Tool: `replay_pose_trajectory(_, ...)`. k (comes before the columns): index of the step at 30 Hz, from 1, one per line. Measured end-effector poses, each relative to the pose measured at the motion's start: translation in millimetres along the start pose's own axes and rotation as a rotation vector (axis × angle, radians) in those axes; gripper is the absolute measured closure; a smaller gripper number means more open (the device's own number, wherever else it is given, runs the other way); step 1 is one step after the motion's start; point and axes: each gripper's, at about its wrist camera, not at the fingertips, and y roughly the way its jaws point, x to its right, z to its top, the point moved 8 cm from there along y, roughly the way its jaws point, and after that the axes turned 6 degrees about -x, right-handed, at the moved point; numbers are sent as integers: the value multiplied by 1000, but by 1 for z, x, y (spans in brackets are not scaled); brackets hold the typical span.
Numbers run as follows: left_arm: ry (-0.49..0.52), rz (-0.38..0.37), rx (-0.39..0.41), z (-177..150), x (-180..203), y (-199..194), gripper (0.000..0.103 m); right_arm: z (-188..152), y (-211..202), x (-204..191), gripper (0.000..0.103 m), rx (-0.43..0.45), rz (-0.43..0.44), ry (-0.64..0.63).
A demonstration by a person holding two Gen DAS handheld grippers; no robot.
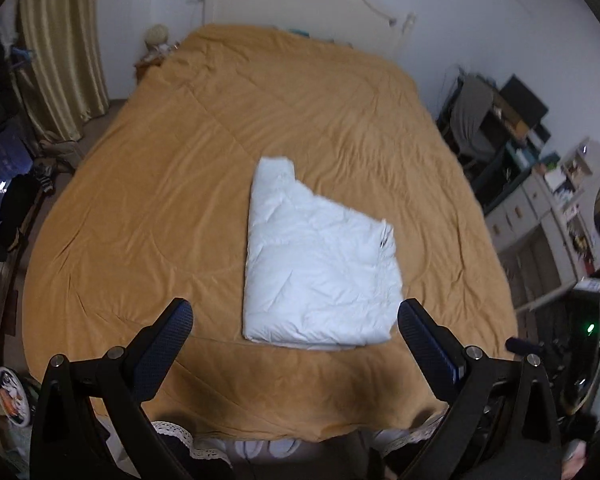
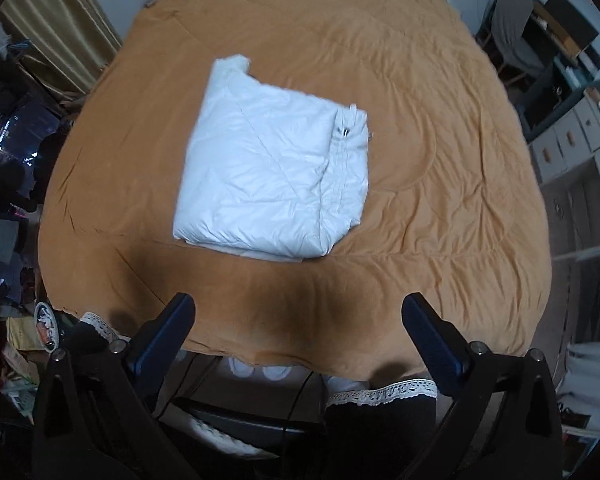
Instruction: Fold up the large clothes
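Mustard bedspread bears white quilted garment, folded, puffy, roughly square.

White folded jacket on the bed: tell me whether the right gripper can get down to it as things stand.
Probably yes. The white folded jacket lies alone on the orange bedspread, nothing over or beside it. The right gripper hangs above the bed's near edge, fingers wide apart and empty, with a free path down.

White padded garment: puffy, quilted, folded into a compact squarish bundle with one narrower corner extending far-left; zip edge along right side; lies flat mid-bed, nearer the near edge.
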Motion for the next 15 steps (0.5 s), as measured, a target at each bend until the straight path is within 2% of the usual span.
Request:
replay_pose_trajectory(3, -73, -18, 30, -15, -8, -7, 0, -7, -6, -6, 0, 78, 12, -12)
replay_pose_trajectory(5, -58, 4, 20, -23, -12, 16, 0, -11, 12, -11, 0, 85, 45, -6)
replay_pose_trajectory(6, -54, 41, -8, -28, -18, 40, 0, -11, 33, -13, 0, 60, 60, -3)
replay_pose_trajectory(7, -59, 82, -48, -32, -25, 64, 0, -14, 58, -14, 0, -4, 51, -10)
replay_pose_trajectory(8, -71, 114, -103, -37, -34, 83, 1, -20, 82, -14, 0, -96, 12, -22)
replay_pose_trajectory(9, -106, 116, -189, -46, -41, 107, 1, -24, 95, -13, 0, -143, -5, -23)
replay_pose_trajectory(11, -166, 18, -284, -55, -40, 125, 1, -25, 113, -3, 0, -172, -71, 20)
replay_pose_trajectory(12, -173, -12, -284, -54, -37, 125, 1, -25, 114, -1, 0, -179, -83, 26)
replay_pose_trajectory(13, -158, 0, -264, -52, -34, 120, 1, -22, 111, -3, 0, -167, -59, 34)
replay_pose_trajectory(15, -87, 72, -217, -46, -26, 111, 1, -18, 101, -6, 0, -130, -19, 57)
